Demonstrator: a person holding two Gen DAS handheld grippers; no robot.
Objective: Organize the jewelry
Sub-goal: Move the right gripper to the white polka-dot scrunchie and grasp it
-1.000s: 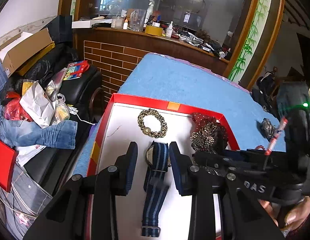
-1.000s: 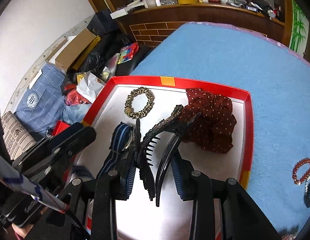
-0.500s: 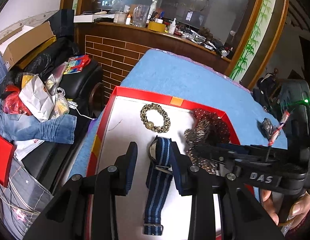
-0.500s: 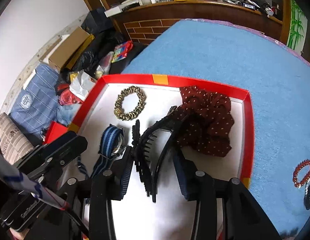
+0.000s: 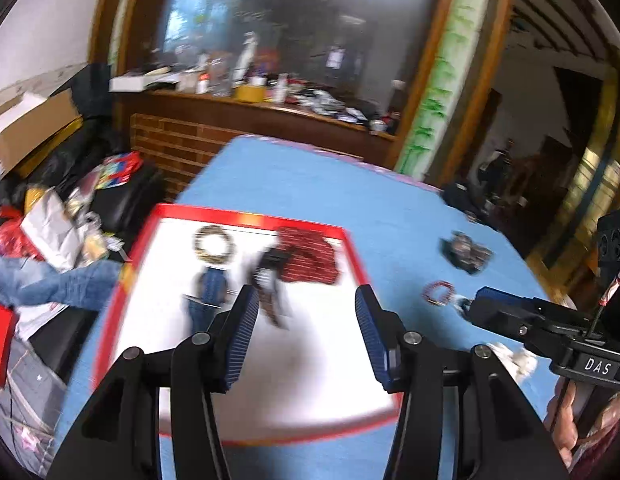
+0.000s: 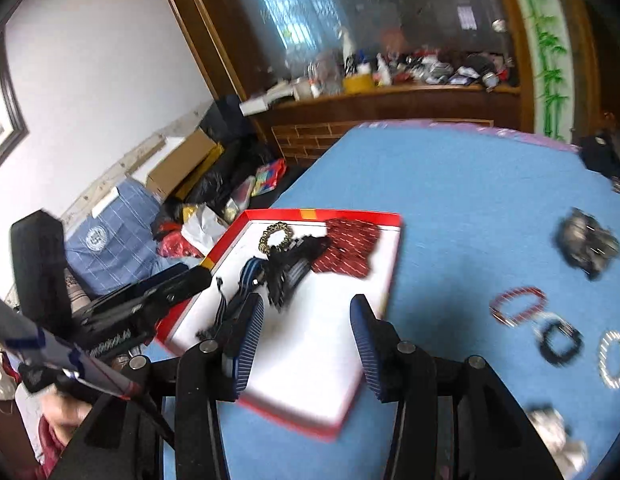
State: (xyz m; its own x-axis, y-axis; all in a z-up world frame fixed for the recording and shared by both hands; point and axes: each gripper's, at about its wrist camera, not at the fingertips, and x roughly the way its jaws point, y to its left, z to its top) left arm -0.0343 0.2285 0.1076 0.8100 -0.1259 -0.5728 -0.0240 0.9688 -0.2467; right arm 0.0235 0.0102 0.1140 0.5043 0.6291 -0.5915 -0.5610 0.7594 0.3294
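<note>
Between picks. Left gripper [image 5: 306, 328] jaws opening, empty; right gripper [image 6: 306, 336] half open, empty. Red tray [image 6: 391, 276] mid-frame holds placed items. Next likely red bracelet [image 6: 517, 306], right of frame, on blue cloth [image 6: 449, 184].

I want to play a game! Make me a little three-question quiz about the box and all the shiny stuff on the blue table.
1. True or false: the dark red dotted scrunchie lies inside the red-edged box.
2. Which is still out on the blue table? A) red bead bracelet B) striped watch C) black hair claw
3. Fill in: nothing is between the pads of the right hand-held gripper or the left hand-held gripper, so both carry ____.

Key: 1 true; 2 A; 3 nothing.
</note>
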